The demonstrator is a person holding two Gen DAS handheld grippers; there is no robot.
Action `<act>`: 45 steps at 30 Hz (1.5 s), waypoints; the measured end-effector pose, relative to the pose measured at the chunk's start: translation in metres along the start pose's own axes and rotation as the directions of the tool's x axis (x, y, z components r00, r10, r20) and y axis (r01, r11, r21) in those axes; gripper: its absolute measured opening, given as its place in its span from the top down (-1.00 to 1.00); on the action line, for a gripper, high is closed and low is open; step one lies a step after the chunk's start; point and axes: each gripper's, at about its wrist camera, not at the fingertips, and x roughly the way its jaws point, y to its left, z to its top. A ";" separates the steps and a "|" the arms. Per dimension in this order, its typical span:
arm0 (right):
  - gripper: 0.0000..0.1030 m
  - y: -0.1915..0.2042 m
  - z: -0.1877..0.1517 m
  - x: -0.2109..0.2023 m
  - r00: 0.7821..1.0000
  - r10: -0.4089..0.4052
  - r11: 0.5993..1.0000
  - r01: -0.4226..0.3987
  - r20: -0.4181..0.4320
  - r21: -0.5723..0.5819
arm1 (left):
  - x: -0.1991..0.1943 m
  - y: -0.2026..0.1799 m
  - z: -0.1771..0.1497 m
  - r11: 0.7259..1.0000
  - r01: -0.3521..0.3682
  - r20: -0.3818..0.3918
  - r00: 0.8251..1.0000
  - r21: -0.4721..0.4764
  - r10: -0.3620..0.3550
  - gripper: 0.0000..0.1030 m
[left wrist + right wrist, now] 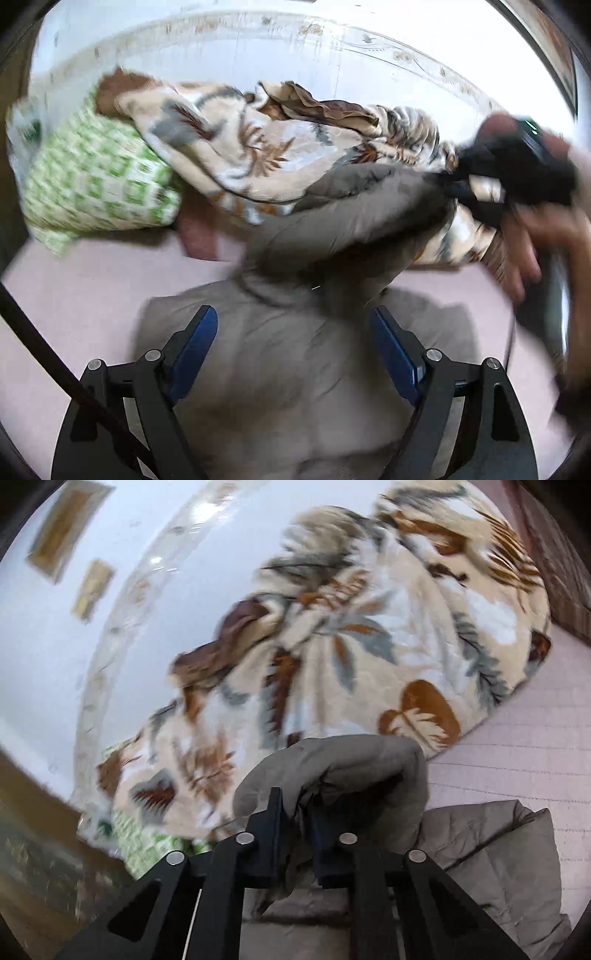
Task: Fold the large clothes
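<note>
Jacket (280, 387) under left gripper's (295, 354) spread jaws; right gripper (295, 812) clamps its sleeve.

Jacket (295, 387) on bed (74, 295); blanket (258, 155) behind jacket; pillow (96, 177) left of blanket.

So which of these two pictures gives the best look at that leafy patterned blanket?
The right wrist view: the blanket fills most of the frame, leaf pattern readable despite blur. The left wrist view shows it smaller, bunched behind the lifted grey jacket, beside a green checked pillow.
</note>
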 end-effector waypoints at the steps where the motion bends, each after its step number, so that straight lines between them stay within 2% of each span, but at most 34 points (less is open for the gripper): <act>1: 0.75 0.003 -0.005 -0.006 1.000 0.009 1.000 -0.009 -0.002 -0.016 | 0.008 -0.001 0.005 1.000 0.002 -0.017 1.000 -0.020 -0.002 -0.62; 2: 0.77 0.006 -0.015 -0.016 0.999 0.045 0.999 -0.045 -0.011 -0.028 | 0.015 -0.001 0.008 0.999 0.010 -0.031 0.999 -0.043 -0.011 -0.62; 5: 0.79 0.012 -0.041 -0.039 0.996 0.086 0.994 -0.087 -0.022 -0.060 | 0.022 0.001 0.004 0.996 0.017 -0.041 0.999 -0.089 -0.020 -0.61; 9: 0.80 0.018 -0.095 -0.078 0.990 0.140 0.983 -0.143 -0.032 -0.118 | -0.005 0.012 -0.026 0.996 -0.017 0.002 1.000 -0.085 0.017 -0.61; 11: 0.80 0.016 -0.119 -0.087 0.991 0.133 0.982 -0.136 -0.036 -0.131 | -0.017 0.018 -0.041 0.996 -0.048 0.006 0.999 -0.079 0.049 -0.61; 14: 0.80 0.001 -0.159 -0.092 0.992 0.112 0.985 -0.118 -0.056 -0.123 | -0.025 0.029 -0.065 0.995 -0.069 -0.029 0.997 -0.069 0.067 -0.61; 18: 0.80 -0.032 -0.210 -0.065 0.987 0.056 0.996 -0.065 -0.150 -0.059 | -0.024 0.033 -0.087 0.996 -0.082 -0.050 0.995 -0.035 0.081 -0.61; 21: 0.80 -0.052 -0.234 -0.040 0.979 -0.024 0.998 0.011 -0.203 -0.062 | -0.011 0.033 -0.091 0.999 -0.040 -0.093 0.995 -0.036 0.036 -0.61; 24: 0.75 -0.060 -0.238 -0.027 0.967 -0.045 0.994 0.018 -0.252 -0.109 | -0.002 0.030 -0.091 0.999 -0.029 -0.117 0.993 -0.017 0.026 -0.61; 26: 0.74 -0.060 -0.233 -0.033 0.967 -0.042 0.993 0.012 -0.250 -0.120 | 0.001 0.029 -0.087 1.000 -0.024 -0.113 0.993 -0.003 0.023 -0.61; 31: 0.67 -0.040 -0.229 -0.064 0.955 -0.059 0.972 -0.012 -0.291 -0.235 | 0.001 0.032 -0.077 1.000 -0.018 -0.093 0.995 0.007 0.019 -0.61; 34: 0.66 -0.013 -0.215 -0.090 0.983 -0.065 0.937 0.000 -0.174 -0.349 | 0.000 0.032 -0.072 1.000 0.014 -0.076 0.997 -0.008 -0.015 -0.61; 36: 0.67 0.003 -0.199 -0.090 0.994 -0.064 0.913 0.023 -0.086 -0.408 | 0.000 0.028 -0.071 1.000 0.026 -0.074 0.997 0.004 -0.025 -0.61; 40: 0.67 0.006 -0.173 -0.048 0.995 -0.093 0.912 0.075 -0.026 -0.404 | 0.007 0.026 -0.072 0.999 0.033 -0.097 0.995 0.012 -0.032 -0.61; 41: 0.67 0.001 -0.172 -0.027 0.991 -0.116 0.910 0.080 -0.063 -0.407 | 0.008 0.028 -0.072 1.000 0.029 -0.101 0.995 0.007 -0.028 -0.61; 43: 0.67 -0.011 -0.178 -0.006 0.983 -0.169 0.906 0.127 -0.071 -0.405 | 0.010 0.032 -0.071 0.999 0.034 -0.106 0.994 -0.011 -0.035 -0.61; 45: 0.67 -0.019 -0.194 0.020 0.968 -0.204 0.896 0.124 -0.147 -0.426 | 0.014 0.037 -0.070 0.999 0.038 -0.112 0.993 -0.032 -0.042 -0.61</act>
